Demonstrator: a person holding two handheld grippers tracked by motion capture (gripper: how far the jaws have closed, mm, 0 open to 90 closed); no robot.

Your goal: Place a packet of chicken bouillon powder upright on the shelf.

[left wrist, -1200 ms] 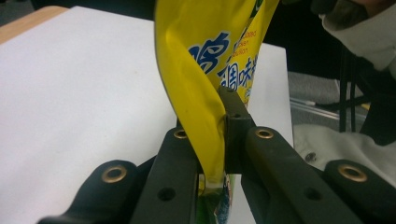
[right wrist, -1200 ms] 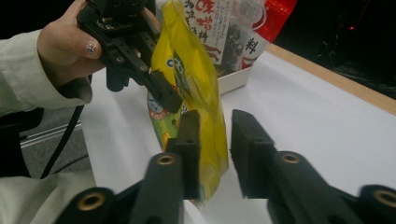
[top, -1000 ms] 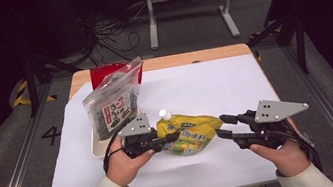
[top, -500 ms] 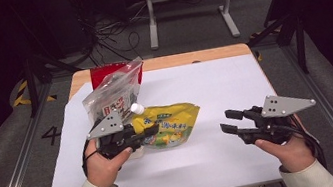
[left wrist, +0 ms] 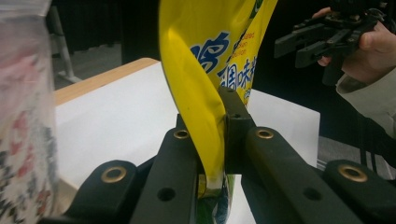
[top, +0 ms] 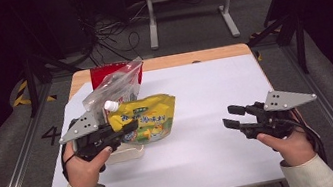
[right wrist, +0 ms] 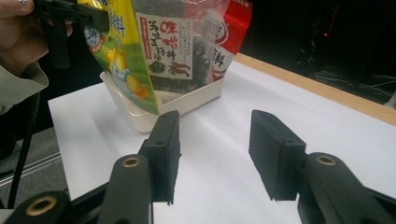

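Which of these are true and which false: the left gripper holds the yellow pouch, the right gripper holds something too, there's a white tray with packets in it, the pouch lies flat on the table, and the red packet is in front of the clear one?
1. The left gripper is shut on the yellow pouch. True.
2. The right gripper grips a packet. False: its jaws stand open with nothing between them.
3. A white tray holds upright packets. True.
4. The yellow pouch lies flat on the table. False: it is held up, over the tray's edge.
5. The red packet stands nearer the person than the clear seaweed bag. False: it stands behind it.
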